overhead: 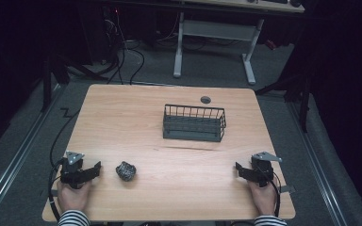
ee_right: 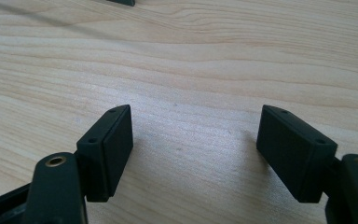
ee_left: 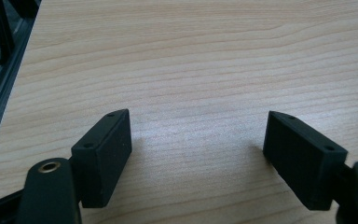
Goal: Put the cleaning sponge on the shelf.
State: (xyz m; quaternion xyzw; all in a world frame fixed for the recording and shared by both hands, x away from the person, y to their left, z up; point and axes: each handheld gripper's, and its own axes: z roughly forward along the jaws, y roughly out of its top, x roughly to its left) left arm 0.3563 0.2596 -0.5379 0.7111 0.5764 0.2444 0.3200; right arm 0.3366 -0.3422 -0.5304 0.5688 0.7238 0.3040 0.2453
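Observation:
A dark crumpled ball-like object (overhead: pixel 126 171) lies on the wooden table (overhead: pixel 132 117) near the front left. Just left of it my left gripper (overhead: pixel 95 168) rests low at the table's front left corner, held in a hand; its jaws stand open over bare wood (ee_left: pixel 198 140). A black wire basket (overhead: pixel 194 123) stands right of centre, farther back. At the front right my right gripper (overhead: pixel 239 168) is held low, also open with nothing between its jaws (ee_right: pixel 193 135). A dark corner of the basket (ee_right: pixel 121 2) peeks in at the top of the right gripper view.
A round cable hole (overhead: pixel 205 99) sits near the table's far edge. Behind the table stands a white desk frame (overhead: pixel 214 42) with cables on the floor. The table's left edge (ee_left: pixel 25 51) runs close beside the left gripper.

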